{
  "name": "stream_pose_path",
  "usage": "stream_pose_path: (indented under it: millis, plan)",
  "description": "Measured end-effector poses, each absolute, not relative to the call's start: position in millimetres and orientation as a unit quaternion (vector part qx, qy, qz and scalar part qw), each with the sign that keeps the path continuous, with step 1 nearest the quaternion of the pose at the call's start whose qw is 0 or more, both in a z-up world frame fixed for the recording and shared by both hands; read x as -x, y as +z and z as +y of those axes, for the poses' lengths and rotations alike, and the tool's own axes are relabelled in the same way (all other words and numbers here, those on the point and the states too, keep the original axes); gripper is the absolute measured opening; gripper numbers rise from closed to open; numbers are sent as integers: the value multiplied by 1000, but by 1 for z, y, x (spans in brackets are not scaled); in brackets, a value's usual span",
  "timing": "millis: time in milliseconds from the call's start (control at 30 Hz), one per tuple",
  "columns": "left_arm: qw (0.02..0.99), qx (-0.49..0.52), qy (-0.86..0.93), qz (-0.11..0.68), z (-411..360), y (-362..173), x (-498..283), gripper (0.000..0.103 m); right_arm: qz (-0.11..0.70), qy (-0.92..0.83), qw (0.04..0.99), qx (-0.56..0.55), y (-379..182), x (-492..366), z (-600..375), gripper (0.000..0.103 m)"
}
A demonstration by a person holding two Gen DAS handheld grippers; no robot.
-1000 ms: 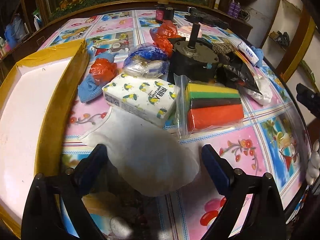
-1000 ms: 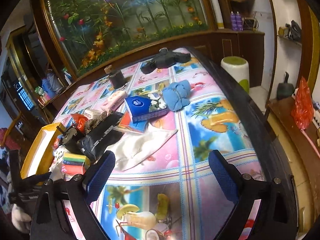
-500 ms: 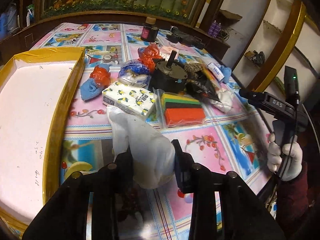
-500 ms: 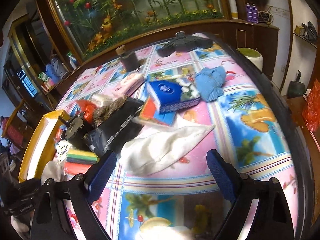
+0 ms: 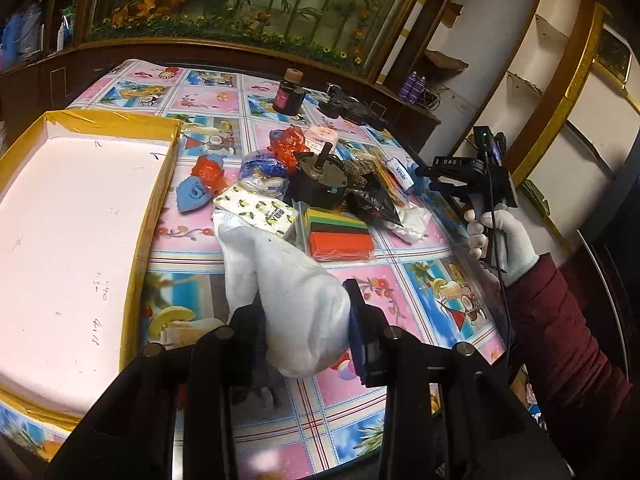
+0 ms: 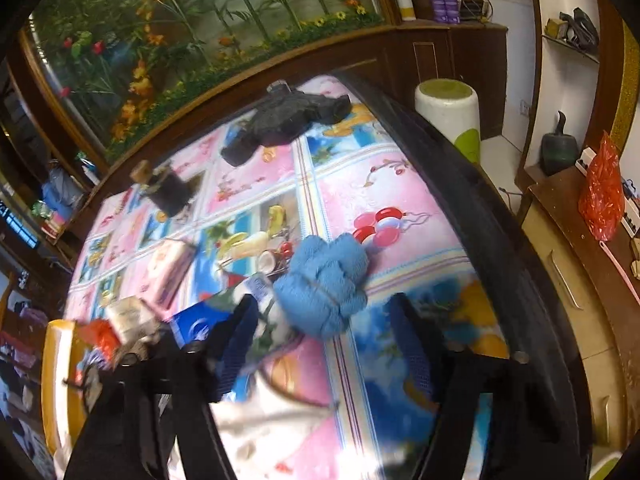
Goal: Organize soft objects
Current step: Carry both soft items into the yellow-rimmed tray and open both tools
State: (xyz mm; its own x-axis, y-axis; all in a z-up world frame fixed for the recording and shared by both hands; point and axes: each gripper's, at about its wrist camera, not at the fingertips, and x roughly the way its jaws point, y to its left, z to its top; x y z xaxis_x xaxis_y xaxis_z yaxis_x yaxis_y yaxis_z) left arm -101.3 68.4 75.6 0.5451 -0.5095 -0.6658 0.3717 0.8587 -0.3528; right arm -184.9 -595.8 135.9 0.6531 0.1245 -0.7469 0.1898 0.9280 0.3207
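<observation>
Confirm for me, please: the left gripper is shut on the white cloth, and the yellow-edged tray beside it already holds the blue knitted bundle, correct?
Not quite. The left gripper does clamp the white cloth, but the left wrist view shows the yellow-edged tray holding nothing.

A: What lies ahead of the right gripper [image 6: 324, 334]?
B: A blue knitted bundle [image 6: 326, 282], just beyond the fingertips and roughly between them; the jaws are closing, nothing pressed yet.
A: And to its left?
B: A blue tissue pack [image 6: 200, 322] beside the left finger, a pink packet [image 6: 170, 272] farther out.
</observation>
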Motion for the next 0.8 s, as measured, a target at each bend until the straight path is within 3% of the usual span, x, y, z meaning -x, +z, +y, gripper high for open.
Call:
stream_pose_path:
  millis: [33, 100, 467, 633, 800]
  plan:
    - [876, 90, -249, 403, 73, 78, 101, 31, 425, -15, 884, -196, 131, 176, -596, 39]
    - [879, 101, -244, 397, 84, 84, 100, 31, 426, -5, 878, -219, 126, 166, -599, 34]
    - [911, 118, -186, 349, 175, 135, 97, 31, 343, 74, 915, -198, 204, 249, -564, 34]
    - [898, 145, -159, 383, 208, 134, 61, 31, 334, 175, 911, -169, 237, 273, -486, 34]
    - [885, 154, -126, 420, 223, 125, 13, 31, 375, 244, 879, -165, 236, 263, -396, 34]
